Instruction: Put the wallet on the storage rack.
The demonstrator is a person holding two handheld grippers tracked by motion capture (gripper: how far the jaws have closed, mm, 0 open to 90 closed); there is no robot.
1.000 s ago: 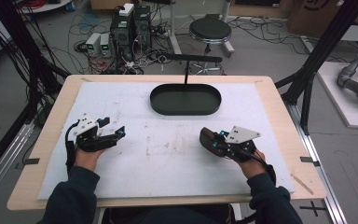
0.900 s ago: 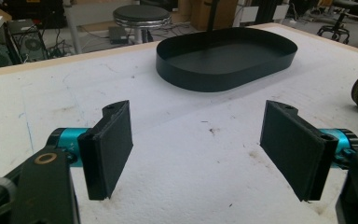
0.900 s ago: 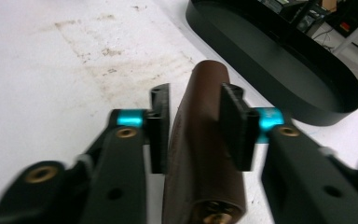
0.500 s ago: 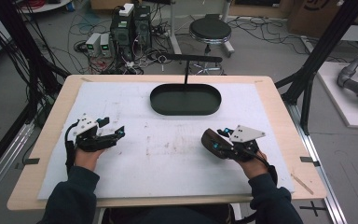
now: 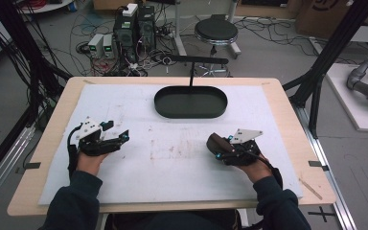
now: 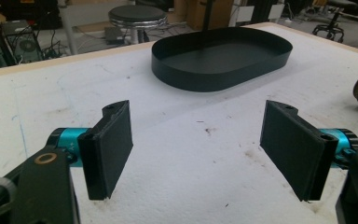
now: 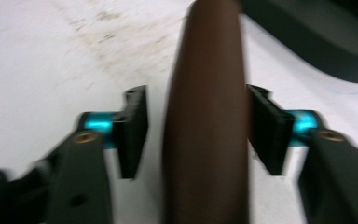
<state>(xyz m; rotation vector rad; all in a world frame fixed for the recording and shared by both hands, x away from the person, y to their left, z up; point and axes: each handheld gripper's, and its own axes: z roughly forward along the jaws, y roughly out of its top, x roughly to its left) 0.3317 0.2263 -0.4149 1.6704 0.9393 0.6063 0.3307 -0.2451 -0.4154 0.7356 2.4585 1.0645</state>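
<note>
Your right gripper (image 7: 196, 135) jaws have just been opening, so the brown piece (image 7: 205, 121) now sits loose between them on the white mat (image 5: 172, 167), released short of the black tray (image 5: 190, 102).

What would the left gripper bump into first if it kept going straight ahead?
Probably the black oval tray. The left gripper points across bare white mat toward it, jaws open with nothing between them; exact aim is hard to judge.

Even, bright overhead light, soft shadows, right gripper view blurred, high view soft
</note>
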